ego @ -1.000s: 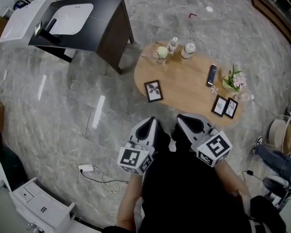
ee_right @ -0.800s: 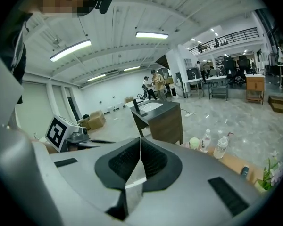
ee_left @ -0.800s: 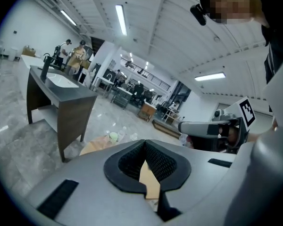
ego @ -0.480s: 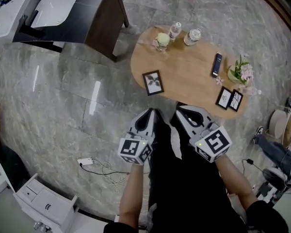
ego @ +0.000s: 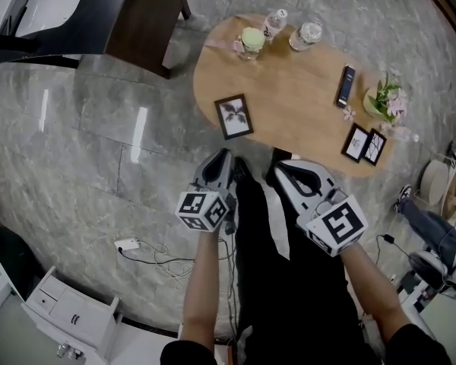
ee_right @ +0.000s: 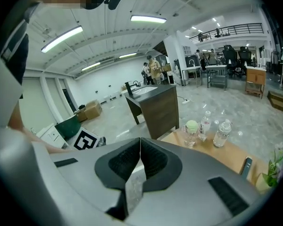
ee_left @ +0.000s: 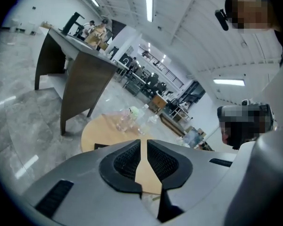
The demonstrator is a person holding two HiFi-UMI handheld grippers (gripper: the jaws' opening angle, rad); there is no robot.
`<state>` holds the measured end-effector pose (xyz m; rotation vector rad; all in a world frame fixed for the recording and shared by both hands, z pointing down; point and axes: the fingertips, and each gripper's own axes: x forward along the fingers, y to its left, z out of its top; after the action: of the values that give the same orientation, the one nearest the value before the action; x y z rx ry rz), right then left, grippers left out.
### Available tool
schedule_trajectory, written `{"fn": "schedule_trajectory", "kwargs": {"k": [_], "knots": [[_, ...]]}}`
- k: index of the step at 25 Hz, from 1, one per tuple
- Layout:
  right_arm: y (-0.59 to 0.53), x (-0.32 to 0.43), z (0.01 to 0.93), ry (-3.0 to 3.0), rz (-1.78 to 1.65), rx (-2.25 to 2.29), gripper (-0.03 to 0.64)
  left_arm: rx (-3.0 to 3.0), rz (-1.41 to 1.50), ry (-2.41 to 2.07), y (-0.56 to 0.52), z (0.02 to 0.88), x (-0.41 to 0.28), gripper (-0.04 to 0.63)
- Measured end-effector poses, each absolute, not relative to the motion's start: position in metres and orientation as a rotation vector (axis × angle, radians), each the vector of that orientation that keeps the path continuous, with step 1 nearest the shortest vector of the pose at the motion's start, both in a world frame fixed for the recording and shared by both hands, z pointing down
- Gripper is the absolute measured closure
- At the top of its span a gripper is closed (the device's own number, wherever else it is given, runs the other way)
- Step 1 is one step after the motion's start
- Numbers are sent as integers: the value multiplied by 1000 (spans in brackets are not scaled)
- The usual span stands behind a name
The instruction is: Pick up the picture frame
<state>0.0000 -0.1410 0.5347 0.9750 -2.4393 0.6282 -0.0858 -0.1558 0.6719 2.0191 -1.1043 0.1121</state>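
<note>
A black picture frame (ego: pixel 234 116) with a leaf print lies flat on the near left part of the oval wooden table (ego: pixel 296 105). My left gripper (ego: pixel 222 155) hovers just short of the table's near edge, pointing at the frame. Its jaws are opening, with a narrow slit and nothing between them (ee_left: pixel 142 142). In the left gripper view the frame (ee_left: pixel 101 146) shows as a dark strip beyond the jaws. My right gripper (ego: pixel 283 167) hangs beside the left one at the table edge, shut and empty (ee_right: pixel 140 142).
Two small black frames (ego: pixel 365 144) stand at the table's right end beside a flower pot (ego: pixel 386 103) and a dark remote (ego: pixel 345 86). Two water bottles (ego: pixel 290 29) and a green-lidded cup (ego: pixel 251 40) stand at the far edge. A dark desk (ego: pixel 140 21) is at the upper left.
Both grippers have come down and closer to the table's near edge. The table and frame now sit higher in the head view.
</note>
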Motion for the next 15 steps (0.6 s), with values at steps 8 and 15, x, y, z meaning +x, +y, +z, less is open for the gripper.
{"fn": "schedule_trajectory", "kwargs": {"k": [8, 15], "knots": [[-154, -3, 560, -2440, 641, 971, 603, 1930, 147, -1060, -163, 764, -83, 466], [-161, -12, 582, -2454, 641, 943, 603, 1792, 71, -1062, -172, 833, -89, 388]]}}
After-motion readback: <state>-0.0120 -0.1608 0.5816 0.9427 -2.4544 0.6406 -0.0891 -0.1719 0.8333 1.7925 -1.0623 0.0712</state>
